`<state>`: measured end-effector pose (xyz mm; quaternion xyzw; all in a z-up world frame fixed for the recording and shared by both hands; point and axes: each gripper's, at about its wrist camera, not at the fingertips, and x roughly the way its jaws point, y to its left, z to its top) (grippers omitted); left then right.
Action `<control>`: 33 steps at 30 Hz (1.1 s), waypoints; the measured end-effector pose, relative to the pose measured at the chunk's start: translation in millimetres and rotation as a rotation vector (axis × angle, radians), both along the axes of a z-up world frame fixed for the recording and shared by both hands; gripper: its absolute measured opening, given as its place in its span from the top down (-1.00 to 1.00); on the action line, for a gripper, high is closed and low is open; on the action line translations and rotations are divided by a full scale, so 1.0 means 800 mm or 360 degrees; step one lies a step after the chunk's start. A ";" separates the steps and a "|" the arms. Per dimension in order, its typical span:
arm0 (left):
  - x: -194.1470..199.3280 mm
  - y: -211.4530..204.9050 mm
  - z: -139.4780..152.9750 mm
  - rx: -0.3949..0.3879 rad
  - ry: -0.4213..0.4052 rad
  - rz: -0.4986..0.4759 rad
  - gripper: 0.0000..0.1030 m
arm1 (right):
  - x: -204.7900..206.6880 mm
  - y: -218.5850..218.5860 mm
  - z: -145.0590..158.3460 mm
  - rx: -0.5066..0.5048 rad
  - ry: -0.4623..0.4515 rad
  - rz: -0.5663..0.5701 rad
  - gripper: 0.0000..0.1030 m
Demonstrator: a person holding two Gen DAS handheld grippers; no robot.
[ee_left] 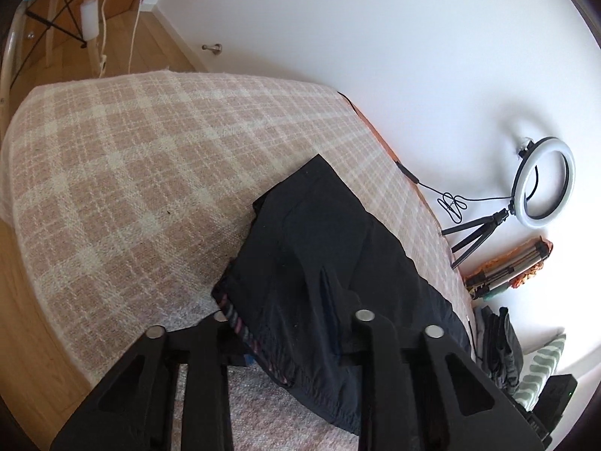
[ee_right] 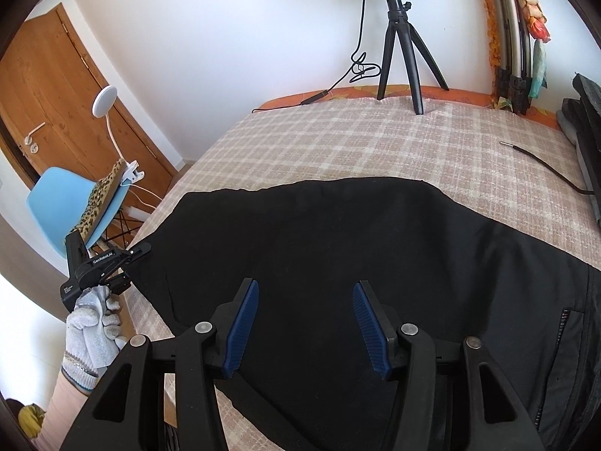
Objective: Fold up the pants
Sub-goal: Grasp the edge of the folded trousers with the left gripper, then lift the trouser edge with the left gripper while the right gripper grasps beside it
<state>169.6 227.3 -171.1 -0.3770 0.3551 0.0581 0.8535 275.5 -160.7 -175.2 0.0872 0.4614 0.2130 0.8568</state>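
In your left wrist view, black pants (ee_left: 319, 263) drape over your left gripper (ee_left: 293, 323), hiding its fingertips, so its grip is unreadable; bare plaid blanket (ee_left: 131, 173) lies left. In your right wrist view, your right gripper (ee_right: 305, 323) hovers spread open above the pants (ee_right: 338, 244), whose far edge leaves blanket (ee_right: 375, 139) free; your left gripper (ee_right: 141, 250), reading "GenRobot.AI", meets their left edge.

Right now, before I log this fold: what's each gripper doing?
Left gripper: at the pants' edge; open or shut cannot be told.
Right gripper: open, holding nothing, above the pants.
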 end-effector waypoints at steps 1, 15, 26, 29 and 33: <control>0.000 -0.002 0.001 0.0018 -0.0028 -0.0006 0.73 | 0.001 0.003 0.000 -0.0006 0.0005 0.0001 -0.08; -0.008 -0.094 0.051 0.0619 -0.0337 -0.0461 0.84 | 0.100 0.097 0.037 0.0131 0.0110 0.0205 -0.20; -0.008 -0.144 0.032 0.0695 -0.0313 -0.0686 0.87 | 0.160 0.272 -0.003 -0.0174 0.0245 0.0558 -0.28; -0.014 -0.139 0.034 0.0658 -0.0338 -0.0663 0.87 | 0.171 0.273 -0.026 -0.0173 0.0317 0.0473 -0.28; -0.020 -0.136 0.039 0.0603 -0.0370 -0.0679 0.87 | 0.189 0.259 -0.047 -0.0018 0.0446 0.0361 -0.31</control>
